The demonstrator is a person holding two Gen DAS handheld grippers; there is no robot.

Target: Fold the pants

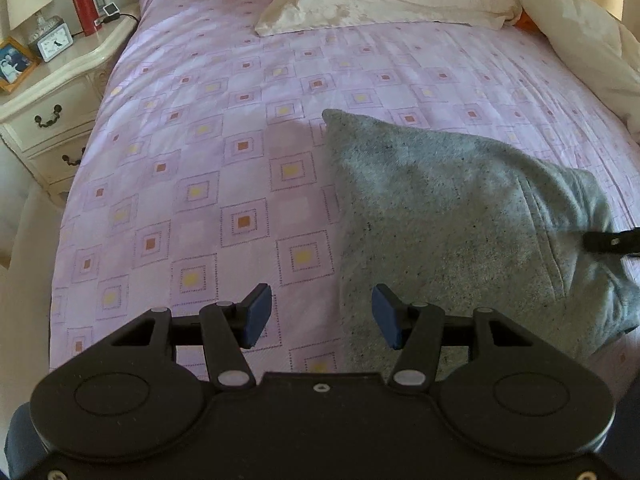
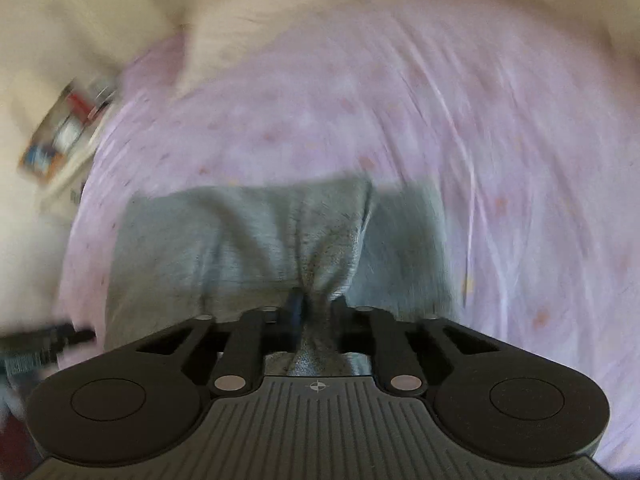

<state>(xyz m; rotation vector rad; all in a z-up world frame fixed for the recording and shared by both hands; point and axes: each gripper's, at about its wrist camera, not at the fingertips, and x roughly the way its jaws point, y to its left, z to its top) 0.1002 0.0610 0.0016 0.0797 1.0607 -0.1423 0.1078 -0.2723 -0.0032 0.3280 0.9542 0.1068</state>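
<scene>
Pants: 1, grey, on bed | left hand-held gripper: wide, empty | right hand-held gripper: clamping pants

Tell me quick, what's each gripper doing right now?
Left gripper: open, holding nothing, beside the grey pants.
Right gripper: closed on a bunched fold of the grey pants.
</scene>
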